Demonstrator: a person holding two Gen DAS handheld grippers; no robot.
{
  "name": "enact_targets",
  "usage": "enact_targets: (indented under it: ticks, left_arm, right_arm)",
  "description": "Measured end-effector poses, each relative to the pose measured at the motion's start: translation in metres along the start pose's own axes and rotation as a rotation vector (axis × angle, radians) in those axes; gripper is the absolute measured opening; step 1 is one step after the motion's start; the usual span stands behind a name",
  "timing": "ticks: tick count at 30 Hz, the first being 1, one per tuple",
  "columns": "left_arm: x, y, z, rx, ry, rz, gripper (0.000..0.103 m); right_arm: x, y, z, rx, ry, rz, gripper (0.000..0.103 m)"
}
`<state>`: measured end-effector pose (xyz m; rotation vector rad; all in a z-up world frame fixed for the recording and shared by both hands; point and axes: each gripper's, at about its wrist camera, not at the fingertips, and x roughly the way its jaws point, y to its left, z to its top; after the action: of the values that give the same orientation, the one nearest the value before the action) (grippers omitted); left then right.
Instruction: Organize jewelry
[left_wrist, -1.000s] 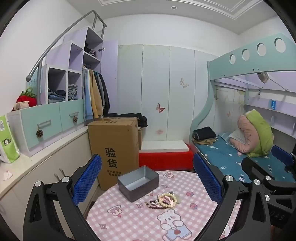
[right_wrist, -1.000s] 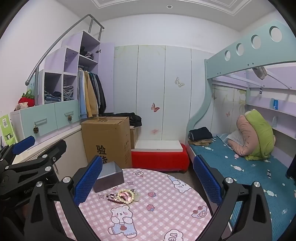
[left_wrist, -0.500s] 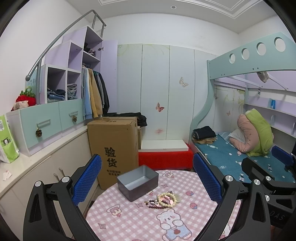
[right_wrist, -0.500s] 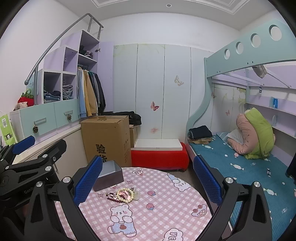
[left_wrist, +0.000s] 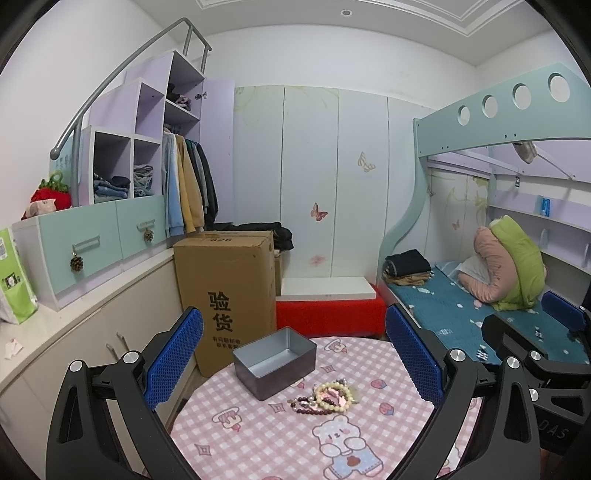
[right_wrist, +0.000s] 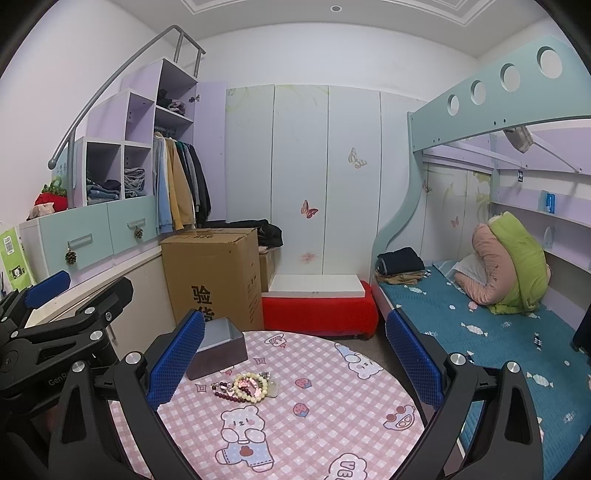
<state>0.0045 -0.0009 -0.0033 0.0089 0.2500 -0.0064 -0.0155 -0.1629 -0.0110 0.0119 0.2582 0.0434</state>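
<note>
Bracelets (left_wrist: 330, 396) heaped in one small pile on round pink checked desk (left_wrist: 266, 439), exact count unclear, just beside one open grey tin box (left_wrist: 275, 357). One cardboard carton (left_wrist: 225, 291) behind, printed "验货". Left gripper (left_wrist: 294, 354) with jaws spread wide, empty, above desk. Right gripper (right_wrist: 295, 360) likewise wide open, holding nothing, touching nothing.
</note>
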Motion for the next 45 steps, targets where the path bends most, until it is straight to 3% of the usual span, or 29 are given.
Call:
enact_targets:
  ticks: [24,35,41,45]
  left_arm:
    - [0.005,-0.002,-0.005,0.003,0.005,0.004,0.096]
    - [0.032,0.004,-0.023,0.009,0.041,-0.003,0.096]
    - [0.059,0.009,-0.047,0.035,0.126,0.002,0.096]
    - [0.089,0.023,-0.078,0.037,0.253,-0.022,0.096]
  right_arm:
    - [0.009,0.005,-0.004,0.005,0.011,0.002,0.096]
    - [0.038,0.009,-0.018,0.011,0.081,0.009,0.096]
    - [0.069,0.014,-0.041,0.008,0.179,0.002,0.096]
    - [0.095,0.014,-0.064,0.001,0.273,-0.009,0.096]
